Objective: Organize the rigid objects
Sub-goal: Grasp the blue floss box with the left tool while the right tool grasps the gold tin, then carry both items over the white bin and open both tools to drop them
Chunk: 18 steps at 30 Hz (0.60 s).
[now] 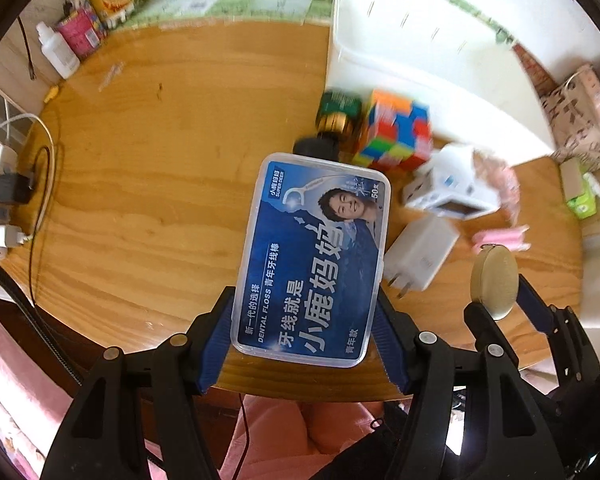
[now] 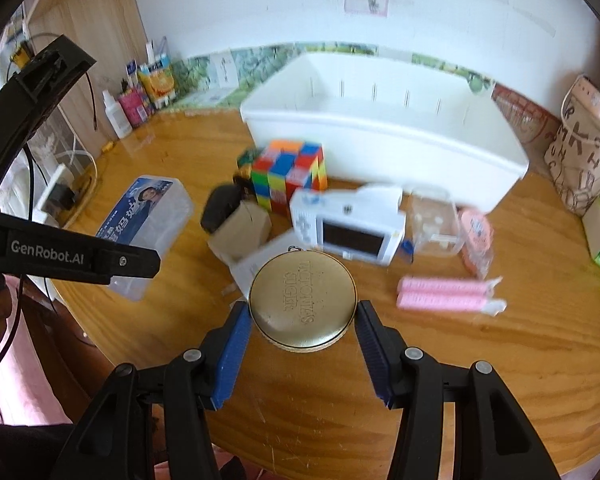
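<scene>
Two grips: your left gripper (image 1: 304, 344) has its jaws clamped on the floss box (image 1: 312, 256), your right gripper (image 2: 302, 356) on the gold tin (image 2: 302, 304), both above the desk (image 2: 440, 380). Only the right view shows inside the white bin (image 2: 384, 128) (left's is blurred).

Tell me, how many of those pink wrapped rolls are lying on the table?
2. The two pink rolls lie side by side on the wooden table, right of the gold round tin that the right claw holds. Others may hide behind clutter.
</scene>
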Available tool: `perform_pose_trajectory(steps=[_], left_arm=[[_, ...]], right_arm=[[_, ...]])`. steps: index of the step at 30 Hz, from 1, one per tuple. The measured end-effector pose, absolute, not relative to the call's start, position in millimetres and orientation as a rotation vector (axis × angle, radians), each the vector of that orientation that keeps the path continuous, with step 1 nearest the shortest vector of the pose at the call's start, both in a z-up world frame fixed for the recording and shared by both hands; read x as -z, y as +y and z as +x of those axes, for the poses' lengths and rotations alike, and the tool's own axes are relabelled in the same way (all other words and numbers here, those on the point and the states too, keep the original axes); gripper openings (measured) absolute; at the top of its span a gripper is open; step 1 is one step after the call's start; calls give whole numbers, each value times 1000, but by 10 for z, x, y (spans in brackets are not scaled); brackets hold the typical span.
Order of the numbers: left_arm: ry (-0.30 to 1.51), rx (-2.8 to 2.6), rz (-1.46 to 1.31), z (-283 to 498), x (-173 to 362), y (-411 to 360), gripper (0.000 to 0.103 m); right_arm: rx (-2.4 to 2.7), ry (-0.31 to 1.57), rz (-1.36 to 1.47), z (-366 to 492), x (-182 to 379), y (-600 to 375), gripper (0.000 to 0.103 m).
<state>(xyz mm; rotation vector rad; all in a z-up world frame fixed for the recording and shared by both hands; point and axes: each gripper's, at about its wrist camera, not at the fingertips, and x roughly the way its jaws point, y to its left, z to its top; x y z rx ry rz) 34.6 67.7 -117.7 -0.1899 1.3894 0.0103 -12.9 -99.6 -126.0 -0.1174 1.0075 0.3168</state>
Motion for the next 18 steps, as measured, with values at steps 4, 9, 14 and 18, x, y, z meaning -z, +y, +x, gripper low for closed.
perform_pose_trajectory(steps=[4,9,14,18], left_arm=[[1330,-2,-183,380,892,638,67],[1258,29,-159,476,587,538,67],[1166,58,-153,590,309,494,67],[1118,78,-155,723,183,480,67]], right_arm=[[-319,938,-105,-93,1004,-981,54],[-324,860,-106,-19,729,-996,54],[-320,773,-115,142,447,-1002,54],[-323,705,-128,294,256,-1043,54]])
